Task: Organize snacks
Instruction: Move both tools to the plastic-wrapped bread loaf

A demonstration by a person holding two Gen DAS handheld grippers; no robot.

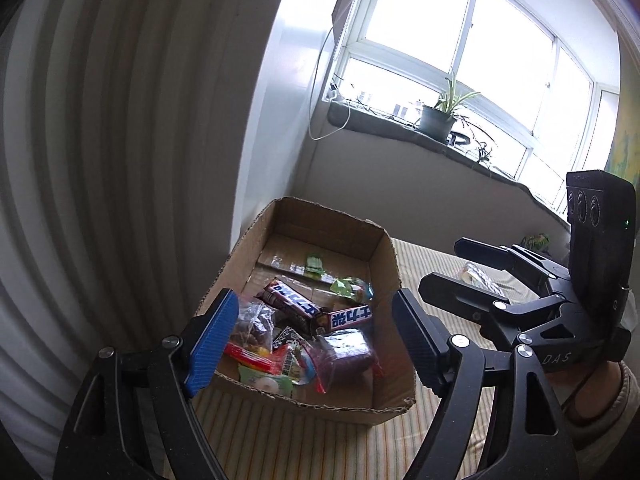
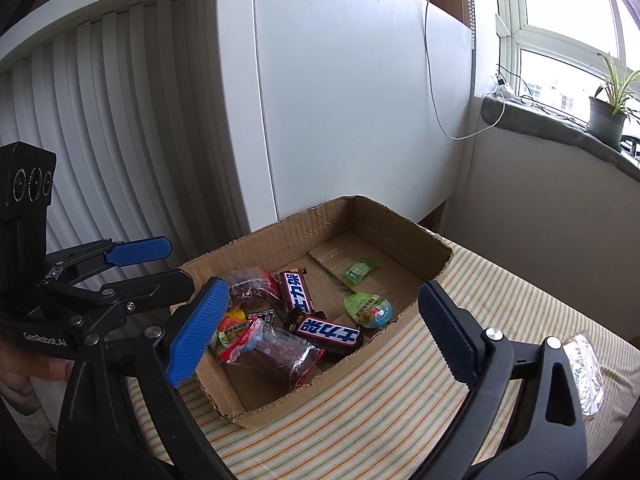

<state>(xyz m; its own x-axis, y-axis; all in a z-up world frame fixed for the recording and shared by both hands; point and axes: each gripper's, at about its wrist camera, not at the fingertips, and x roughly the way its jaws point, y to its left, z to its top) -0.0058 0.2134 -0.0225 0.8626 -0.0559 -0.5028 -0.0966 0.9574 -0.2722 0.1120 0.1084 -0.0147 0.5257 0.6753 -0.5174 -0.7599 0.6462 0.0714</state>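
Cardboard box (image 2: 400, 240) sits on the striped cloth (image 2: 500, 300), just past both grippers, with snacks (image 2: 304, 320) piled inside. Left gripper (image 1: 312, 340) and right gripper (image 2: 324, 332) both stand wide with nothing held. One shiny packet (image 2: 586, 376) lies right of the right gripper, half hidden behind its finger.
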